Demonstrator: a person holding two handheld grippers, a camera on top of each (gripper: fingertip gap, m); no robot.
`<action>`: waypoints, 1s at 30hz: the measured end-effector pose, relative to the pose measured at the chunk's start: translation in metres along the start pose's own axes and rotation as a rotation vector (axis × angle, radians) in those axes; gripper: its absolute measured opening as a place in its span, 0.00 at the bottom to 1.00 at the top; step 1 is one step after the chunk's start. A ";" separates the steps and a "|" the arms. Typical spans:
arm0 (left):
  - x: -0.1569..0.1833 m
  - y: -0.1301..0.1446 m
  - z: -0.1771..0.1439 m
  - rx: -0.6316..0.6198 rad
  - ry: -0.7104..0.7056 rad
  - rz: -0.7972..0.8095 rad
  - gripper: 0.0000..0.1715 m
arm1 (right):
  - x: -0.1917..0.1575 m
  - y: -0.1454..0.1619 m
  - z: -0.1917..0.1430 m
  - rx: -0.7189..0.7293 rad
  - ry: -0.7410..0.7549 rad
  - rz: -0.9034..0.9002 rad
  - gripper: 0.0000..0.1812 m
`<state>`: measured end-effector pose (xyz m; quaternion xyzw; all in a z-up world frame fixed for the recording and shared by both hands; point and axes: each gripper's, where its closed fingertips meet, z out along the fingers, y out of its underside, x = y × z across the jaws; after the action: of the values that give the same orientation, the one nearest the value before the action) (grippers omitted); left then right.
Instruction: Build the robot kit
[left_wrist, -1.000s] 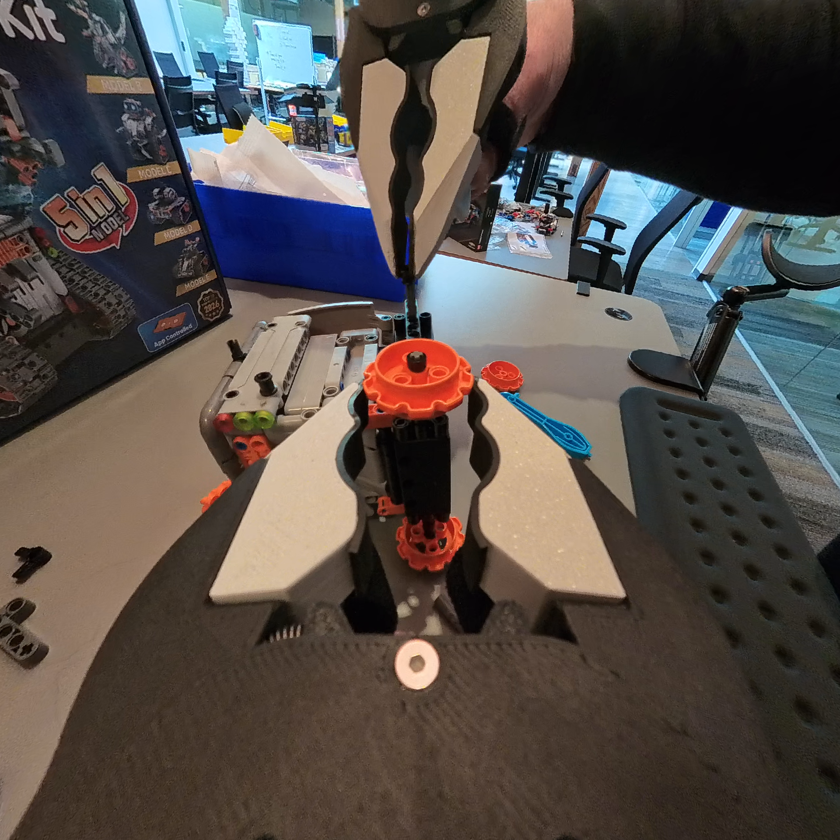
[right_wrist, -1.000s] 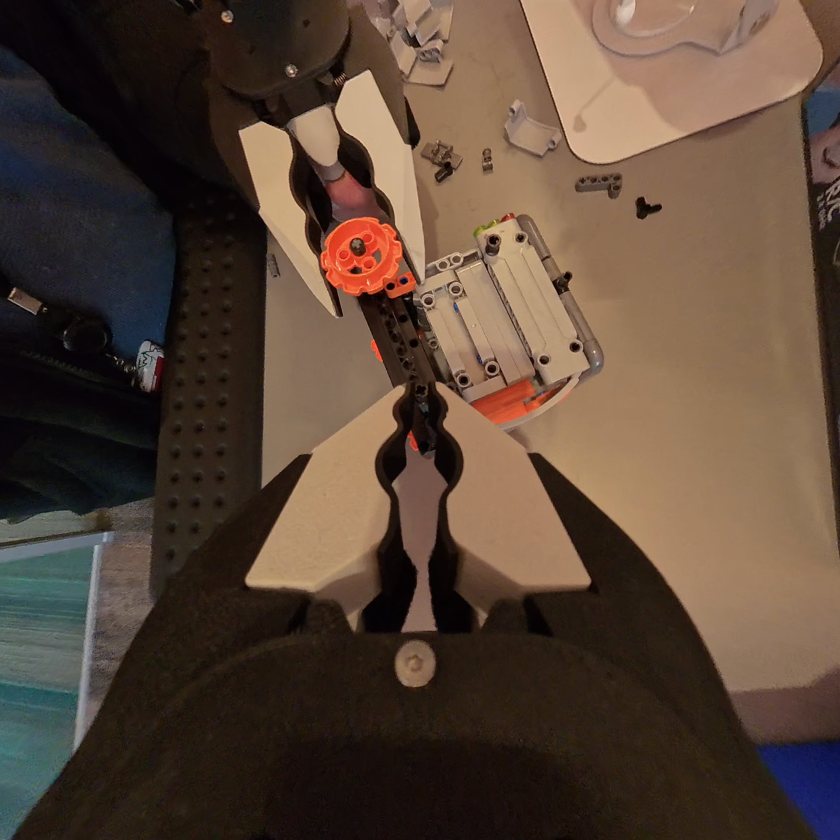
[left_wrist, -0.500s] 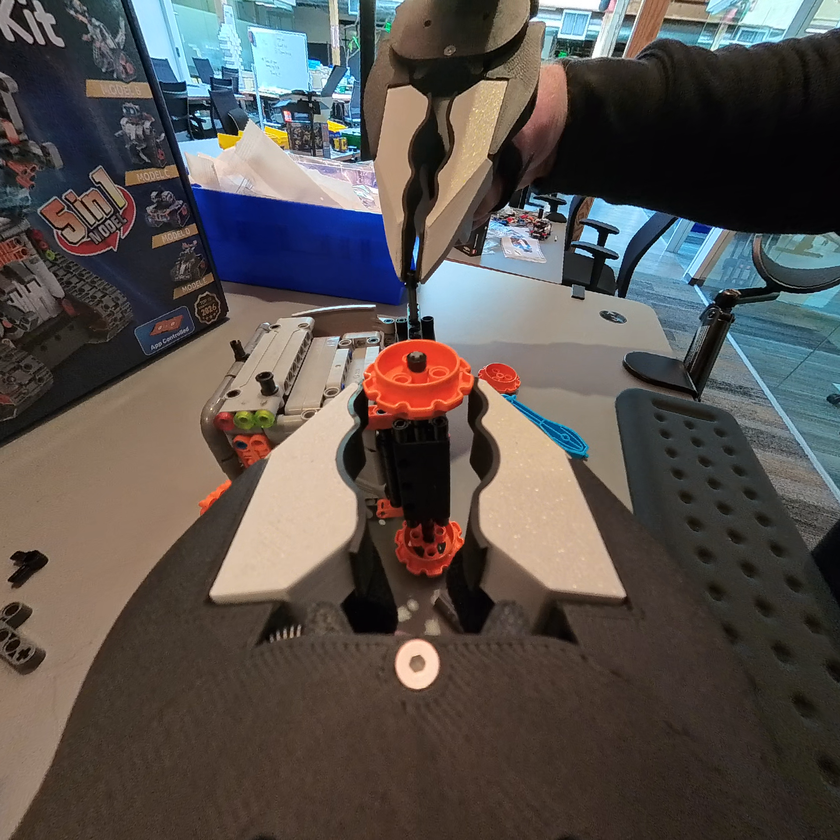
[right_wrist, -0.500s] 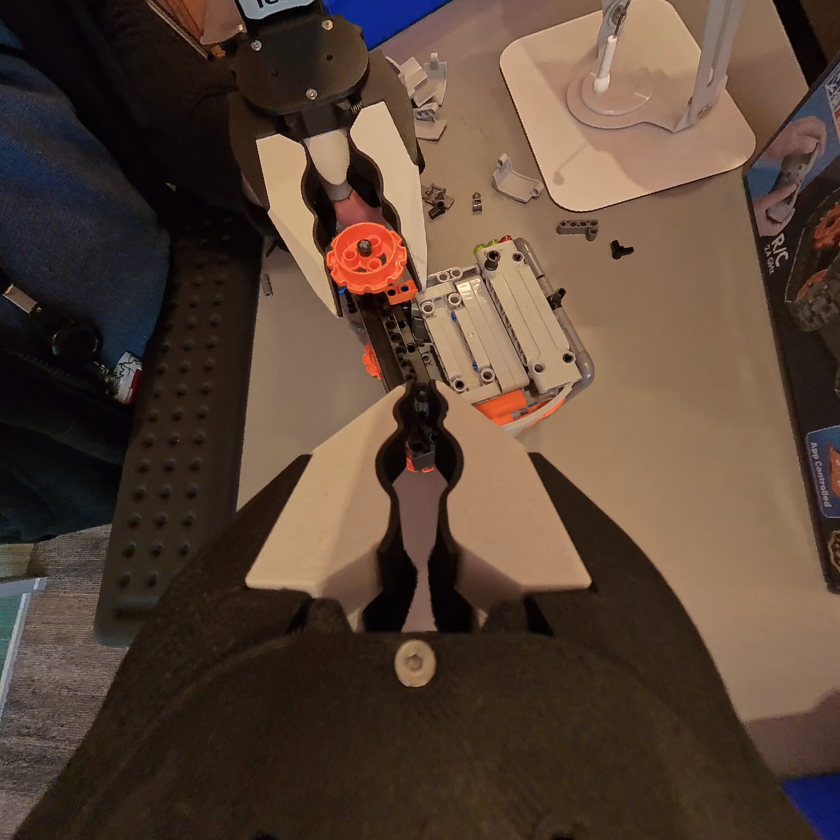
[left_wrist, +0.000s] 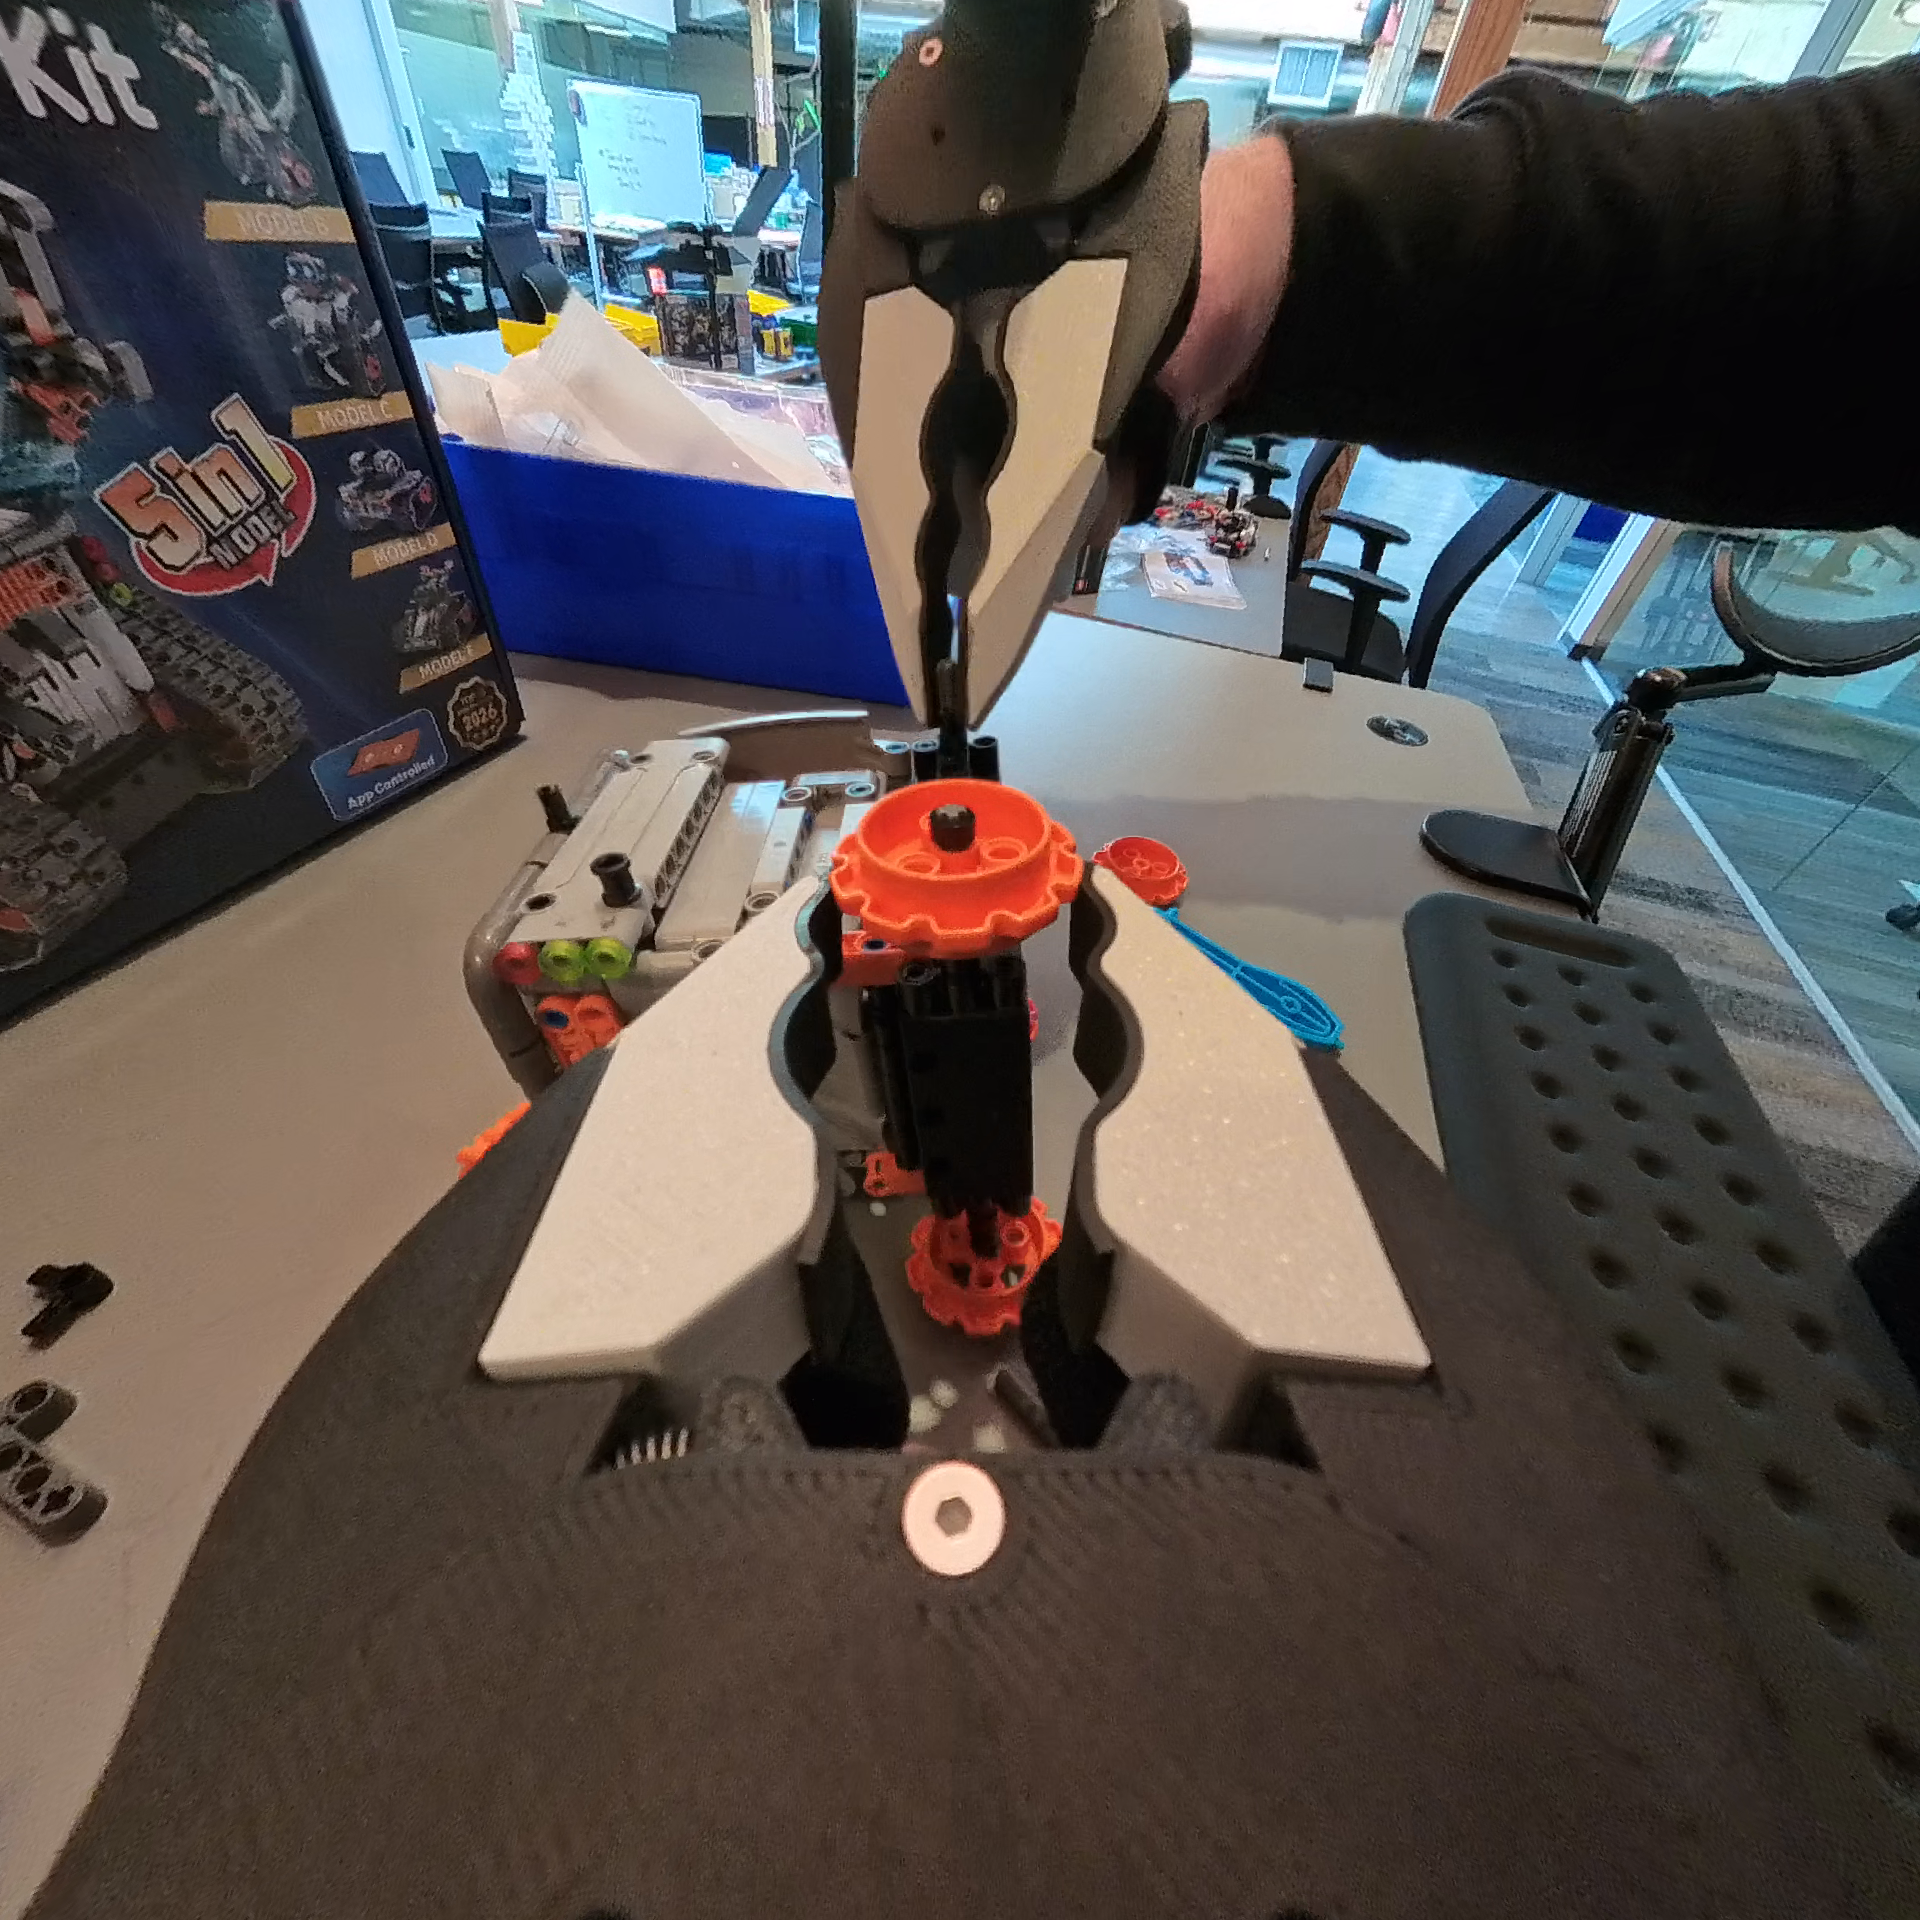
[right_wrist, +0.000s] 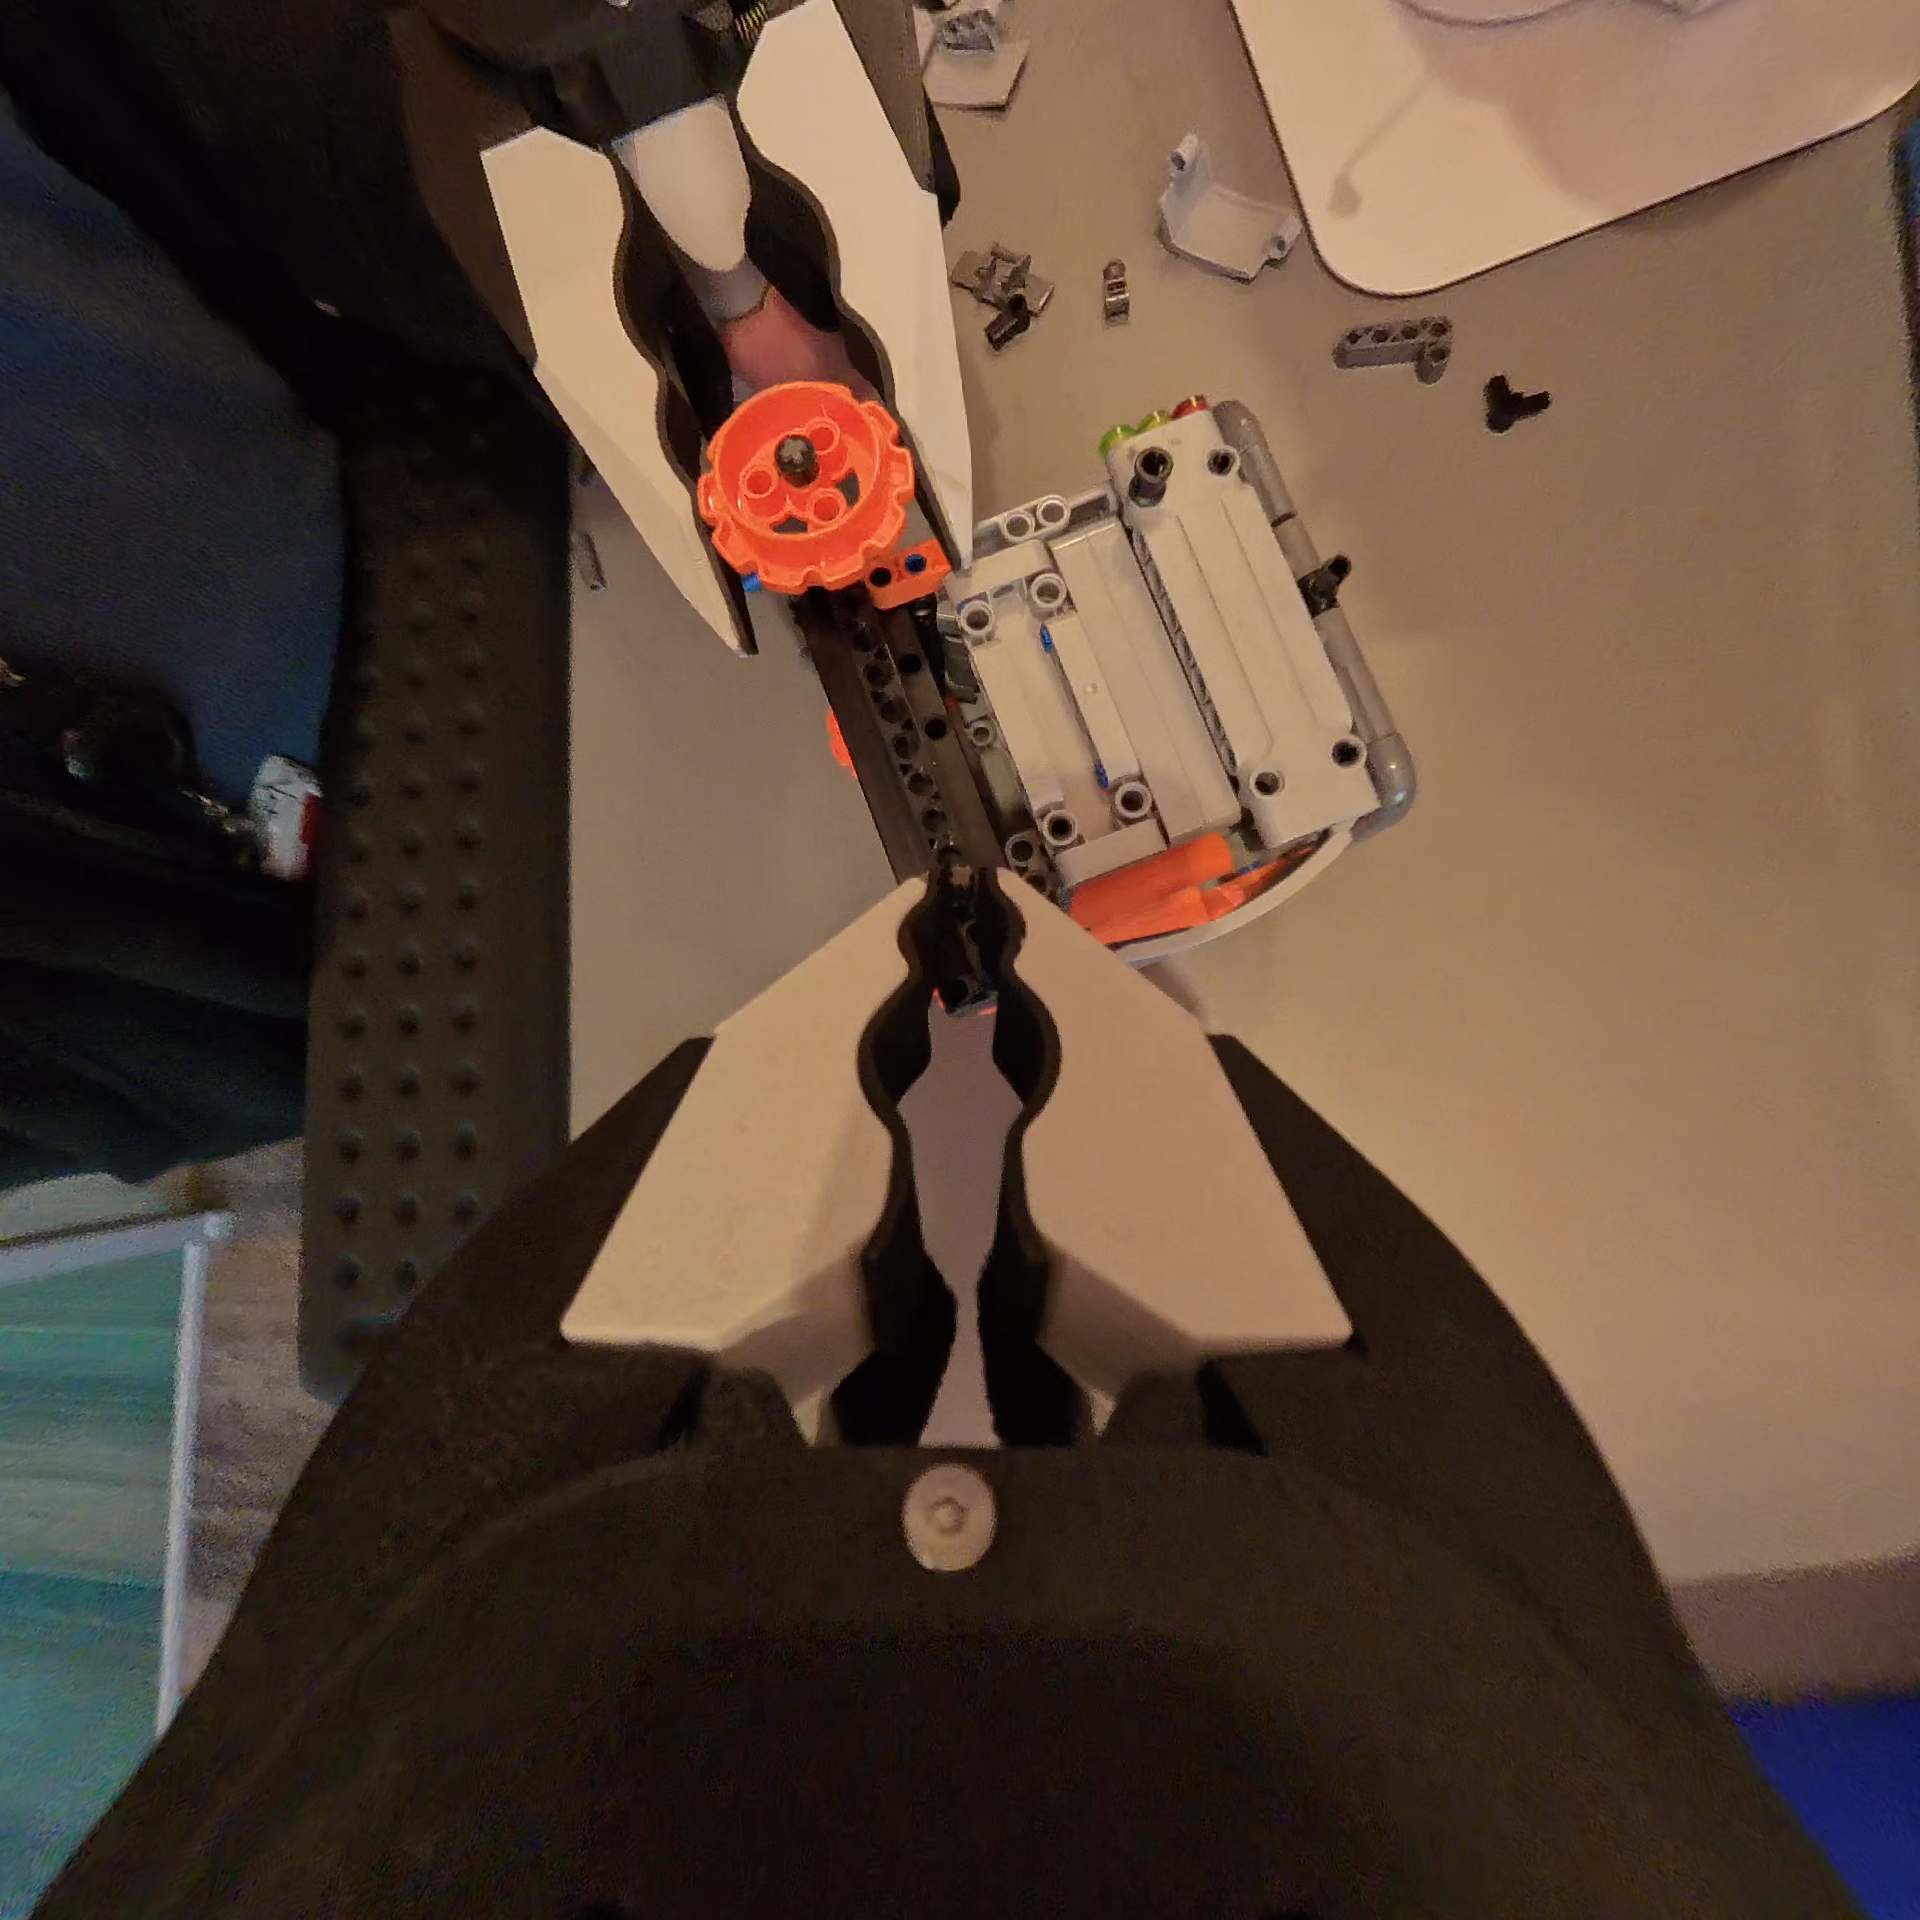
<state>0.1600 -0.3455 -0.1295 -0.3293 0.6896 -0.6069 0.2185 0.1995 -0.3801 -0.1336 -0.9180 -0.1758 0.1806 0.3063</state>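
Observation:
A grey brick-built model (left_wrist: 665, 831) lies on the table; it also shows in the right wrist view (right_wrist: 1174, 665). A black beam (left_wrist: 966, 1081) with a large orange toothed wheel (left_wrist: 956, 873) and a smaller orange gear (left_wrist: 982, 1268) runs along its side. My left gripper (left_wrist: 951, 888) is shut around this beam at the large wheel (right_wrist: 800, 509). My right gripper (right_wrist: 958, 904) comes from above and is shut on a small black pin (left_wrist: 948, 691) at the beam's far end (right_wrist: 904, 717).
A printed kit box (left_wrist: 208, 520) stands at the left, a blue bin (left_wrist: 665, 582) of papers behind. A loose orange wheel (left_wrist: 1143, 868), a blue tool (left_wrist: 1257, 987) and a black perforated mat (left_wrist: 1662, 1195) lie right. Small loose parts (right_wrist: 1226, 218) and a white stand base (right_wrist: 1558, 125) lie beyond the model.
My right gripper rose a little, then came back closer, its tips staying on the black pin. My left gripper and the model have not moved.

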 end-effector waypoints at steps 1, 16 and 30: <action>0.000 0.000 0.000 -0.002 0.004 -0.004 0.25 | 0.000 0.000 0.000 -0.032 0.018 -0.019 0.02; 0.001 0.001 -0.001 -0.010 0.016 0.003 0.25 | -0.015 0.082 -0.027 -0.173 0.328 0.240 0.18; 0.002 0.002 -0.002 -0.004 0.025 0.001 0.25 | -0.025 0.157 0.013 -0.123 0.446 0.337 0.21</action>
<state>0.1570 -0.3451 -0.1312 -0.3219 0.6936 -0.6094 0.2095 0.2047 -0.5021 -0.2361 -0.9681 0.0402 0.0118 0.2470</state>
